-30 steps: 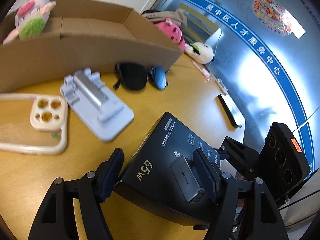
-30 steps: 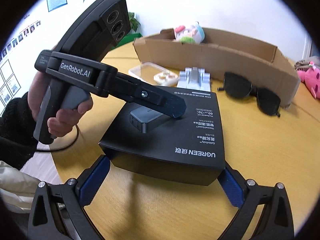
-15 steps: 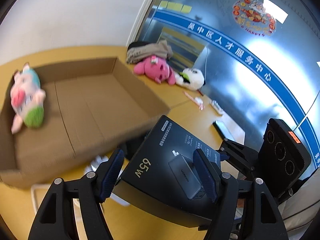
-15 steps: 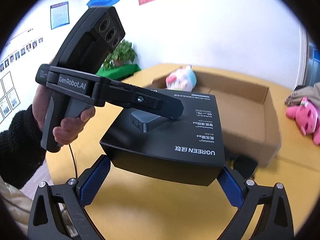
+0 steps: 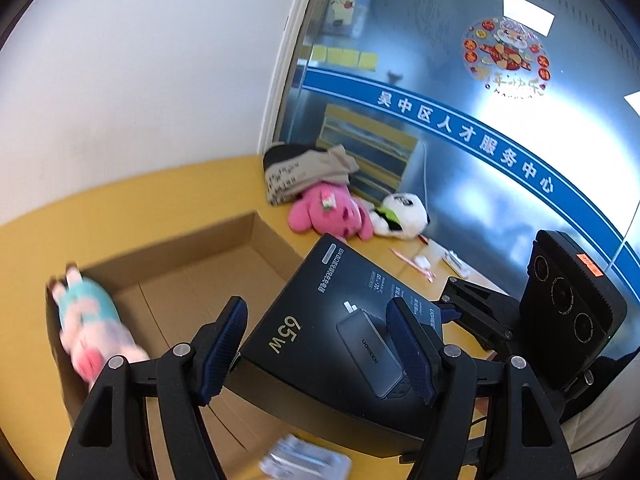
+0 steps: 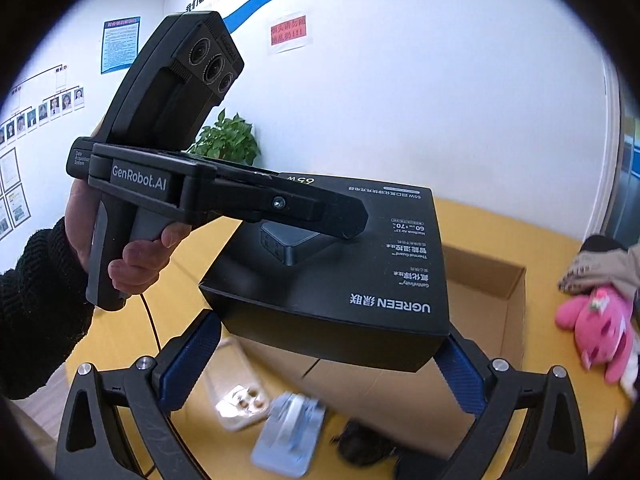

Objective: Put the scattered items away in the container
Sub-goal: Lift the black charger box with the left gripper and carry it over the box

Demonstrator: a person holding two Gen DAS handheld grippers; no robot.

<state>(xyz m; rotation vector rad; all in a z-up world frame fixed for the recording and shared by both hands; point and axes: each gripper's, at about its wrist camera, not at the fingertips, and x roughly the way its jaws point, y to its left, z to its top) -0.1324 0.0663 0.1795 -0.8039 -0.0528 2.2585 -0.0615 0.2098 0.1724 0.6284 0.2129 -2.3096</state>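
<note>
Cardboard container (image 5: 208, 264) lies at ten o'clock from my left gripper (image 5: 320, 354), a plush toy (image 5: 92, 328) already inside. I have that gripper clamped part-open across one end of the black charger box (image 5: 344, 316), which hangs above the worktop (image 5: 132, 196) near the container's edge. At two o'clock, my right gripper (image 6: 332, 354) presses wide on the opposite end, the box (image 6: 348, 264) wedged between its pads. I judge it rigid, smooth-skinned and moderately heavy, so opposite side walls are the place to hold; glossy card could slip if either gripper eases.
</note>
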